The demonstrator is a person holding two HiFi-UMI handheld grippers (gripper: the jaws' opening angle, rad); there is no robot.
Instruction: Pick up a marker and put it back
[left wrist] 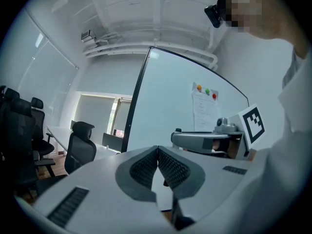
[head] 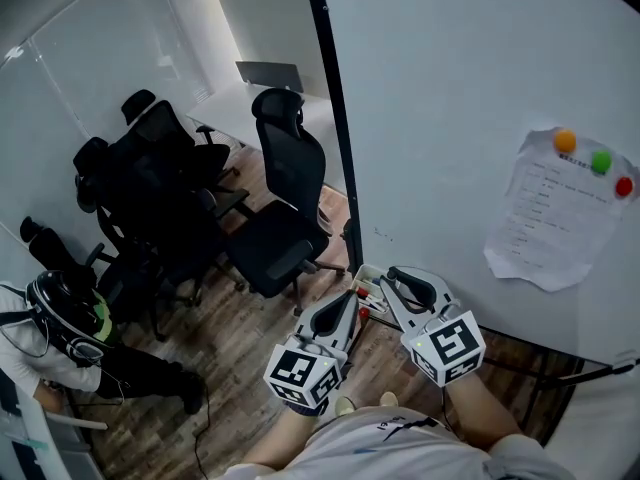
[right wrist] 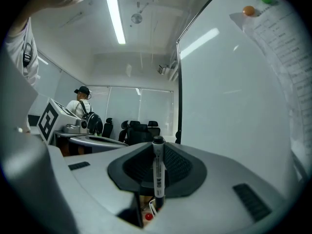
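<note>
The person's pale grey shirt [head: 375,438] is filling the near edge of the head view, with both forearms reaching forward from it. The right gripper [head: 395,276], a grey two-jaw tool carrying a white cube with black square markers, is clamping a white-barrelled marker with a black cap [right wrist: 158,172]. In the right gripper view the marker is standing upright between the ribbed pads, cap uppermost. The left gripper [head: 352,298], of the same make, is hovering just to the left of it, its jaws pressed together on nothing.

Judging from this, the pick-up half is looking done and the return is remaining. A small pale tray [head: 368,280] holding red-capped pens is sitting at the foot of the large white whiteboard [head: 470,98], just beyond both sets of jaw tips. A red cap [right wrist: 147,217] is showing directly below the held marker.

The left gripper, being so close, is likely the one thing crowding the way back to the tray.

A printed paper sheet [head: 550,218] is hanging on the board at the far right under three round magnets [head: 600,161], orange, green and red. The board's black frame post [head: 330,98] is running up the middle. Black office chairs [head: 285,198] are standing on the wooden floor to the left, well apart. Another person in a white top [head: 30,353] is sitting at the near left edge.
</note>
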